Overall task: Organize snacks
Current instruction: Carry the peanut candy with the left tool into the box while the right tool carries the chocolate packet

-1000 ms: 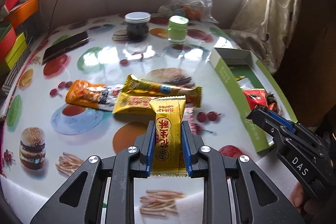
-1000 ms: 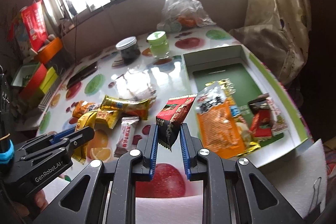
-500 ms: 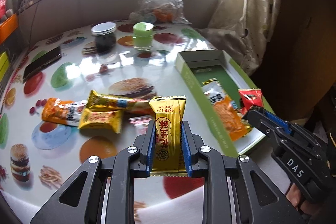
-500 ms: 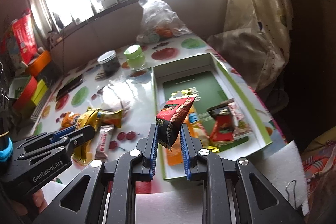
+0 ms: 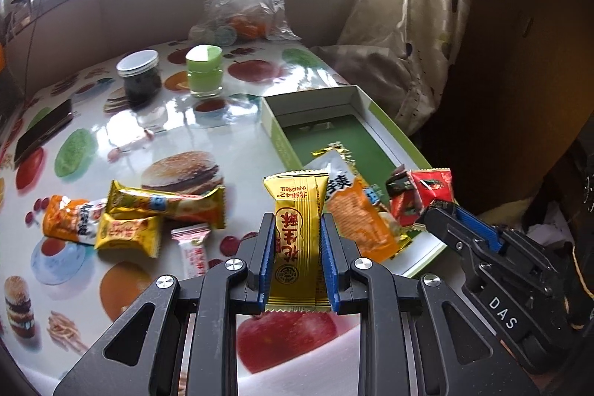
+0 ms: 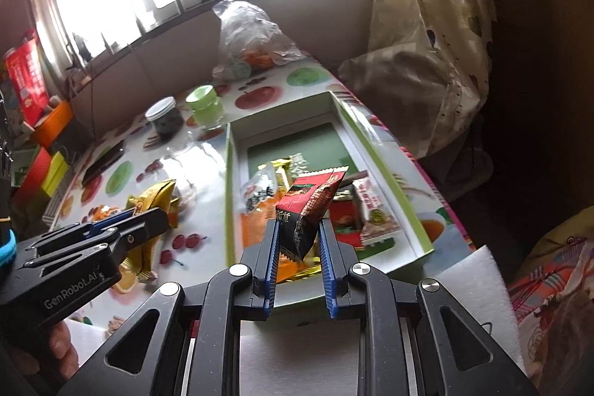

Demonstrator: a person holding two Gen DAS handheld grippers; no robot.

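Left gripper clamped on yellow snack bar, upright over table beside green tray. Right gripper pinches red-black packet above tray's near end. Only left view shows loose snacks clearly; right view's partly hidden by left gripper.

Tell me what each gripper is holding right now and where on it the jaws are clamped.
The left gripper pinches the yellow snack packet by the side edges of its lower half. The right gripper pinches the red and black snack packet at its lower end.
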